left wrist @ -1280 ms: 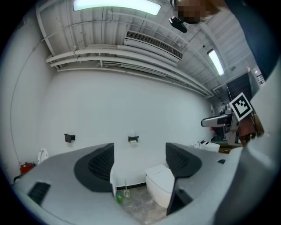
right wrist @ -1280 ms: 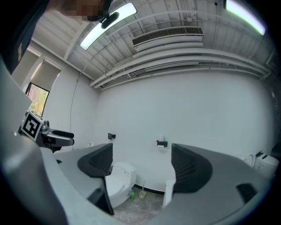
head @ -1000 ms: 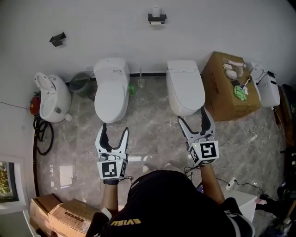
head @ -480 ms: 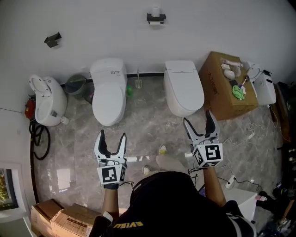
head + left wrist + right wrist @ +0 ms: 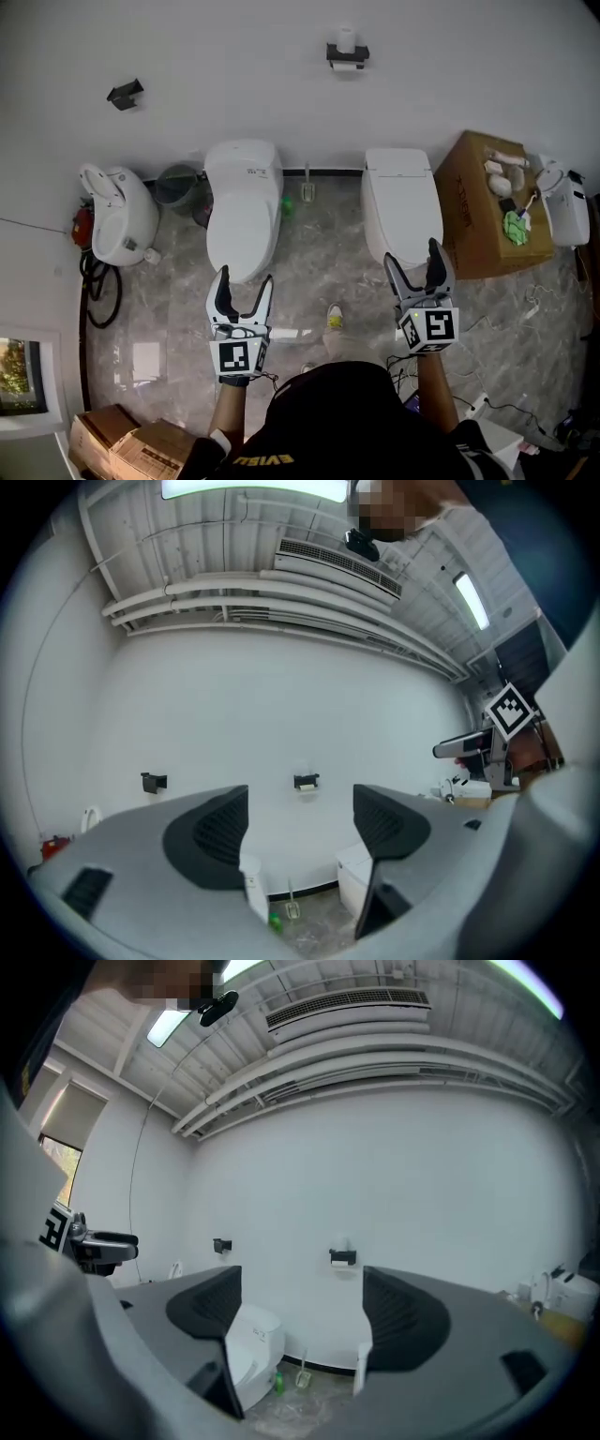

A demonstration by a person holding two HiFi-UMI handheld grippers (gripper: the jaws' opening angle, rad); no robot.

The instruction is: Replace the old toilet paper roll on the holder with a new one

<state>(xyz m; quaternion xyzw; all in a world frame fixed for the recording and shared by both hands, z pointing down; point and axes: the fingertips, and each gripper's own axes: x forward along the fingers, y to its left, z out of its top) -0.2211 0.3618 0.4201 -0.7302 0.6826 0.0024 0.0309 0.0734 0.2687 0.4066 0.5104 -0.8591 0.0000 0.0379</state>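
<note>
A black toilet paper holder point(image 5: 347, 53) hangs high on the white wall, with a white roll point(image 5: 346, 37) standing on top of it. The same holder shows small in the left gripper view point(image 5: 306, 782) and the right gripper view point(image 5: 342, 1257). My left gripper point(image 5: 244, 279) is held open over the floor in front of the left toilet point(image 5: 243, 208), with nothing between its jaws. My right gripper point(image 5: 412, 255) is open and empty too, near the front of the right toilet point(image 5: 401, 204). Both are far from the holder.
A second black holder point(image 5: 125, 92) sits on the wall at the left. A cardboard box point(image 5: 478, 216) with small items stands at the right. Between the toilets are a toilet brush point(image 5: 307, 187) and a green bottle point(image 5: 287, 204). A white appliance point(image 5: 117, 214) and a bin point(image 5: 175, 185) stand at the left.
The head view has shifted, so the toilets and the holder sit farther right and lower in frame. Both grippers stay open and empty, raised a little toward the toilets.
</note>
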